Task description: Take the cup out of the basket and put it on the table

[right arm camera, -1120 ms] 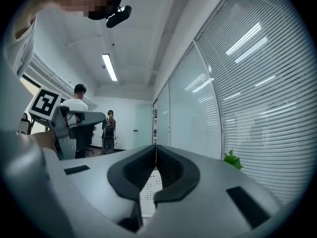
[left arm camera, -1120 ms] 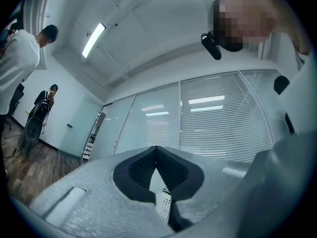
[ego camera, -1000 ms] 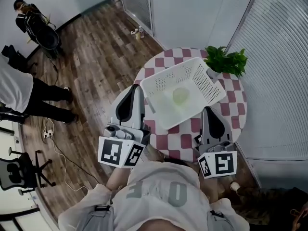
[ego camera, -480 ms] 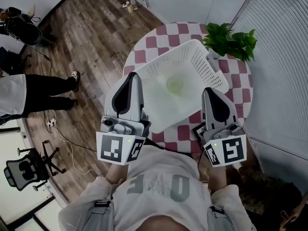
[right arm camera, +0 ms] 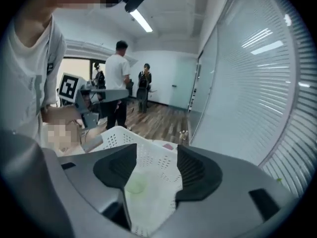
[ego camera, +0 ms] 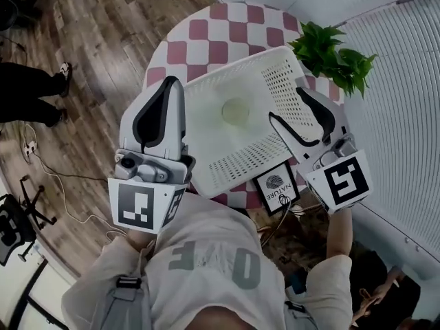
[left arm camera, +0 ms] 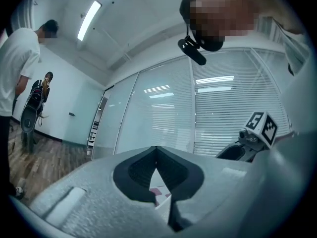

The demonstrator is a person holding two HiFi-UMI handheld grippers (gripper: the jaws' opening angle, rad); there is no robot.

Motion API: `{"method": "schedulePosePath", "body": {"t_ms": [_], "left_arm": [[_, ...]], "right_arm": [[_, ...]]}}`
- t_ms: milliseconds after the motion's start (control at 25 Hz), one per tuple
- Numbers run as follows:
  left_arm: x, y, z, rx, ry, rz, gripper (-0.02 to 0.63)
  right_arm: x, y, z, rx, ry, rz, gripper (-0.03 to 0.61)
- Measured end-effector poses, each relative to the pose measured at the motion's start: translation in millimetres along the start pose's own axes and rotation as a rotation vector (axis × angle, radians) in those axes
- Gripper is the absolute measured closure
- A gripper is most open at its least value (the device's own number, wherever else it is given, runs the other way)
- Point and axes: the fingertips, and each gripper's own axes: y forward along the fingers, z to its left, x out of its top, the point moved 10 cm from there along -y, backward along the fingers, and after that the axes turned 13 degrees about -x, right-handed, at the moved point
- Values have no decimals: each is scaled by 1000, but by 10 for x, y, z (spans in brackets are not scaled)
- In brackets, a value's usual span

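Note:
A pale green cup lies on the floor of the white perforated basket on the round checkered table. My right gripper hovers over the basket's right side; its jaws are opening and stand wide with nothing pressed between them. In the right gripper view the cup shows further down inside the basket, in the gap of the right gripper. My left gripper is shut and empty beside the basket's left rim. In its own view the left gripper has its tips touching.
A green potted plant stands at the table's far right, close to the basket. A small printed card leans at the table's near edge. A person's legs stand on the wood floor at left. Window blinds run along the right.
The right gripper's jaws have gone from shut to wide apart, and it has moved forward over the basket's right side. The left gripper has come up beside the left rim, still shut.

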Motion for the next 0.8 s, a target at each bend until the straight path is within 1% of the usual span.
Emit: {"method": "schedulePosePath", "body": {"t_ms": [80,200,360,440,560,640,800], "left_arm": [[-89,6,123,20,-5,27,611],[-204,-18,222,32,-18,52,611],[-245,-68,302,9,13,89,611],[-287,-109,338,25,11,96,611],[-393,-168,446,66,-11,106,611],[-459,-224,547,92,-27,114,611],[-545,-331,691,133,-71,101,611]], "right_arm": [[-88,308,34,94,-73,104,324],[-286,804,139,264,-147,245,324],[-513,1357,288,399,-270,432,314],[-649,1552,377,452,-321,519,313],[-872,1768,524,517,-358,615,313],[-1001,1892,619,546,-370,659,314],[-1195,2075,729,571,-373,727,320]]}}
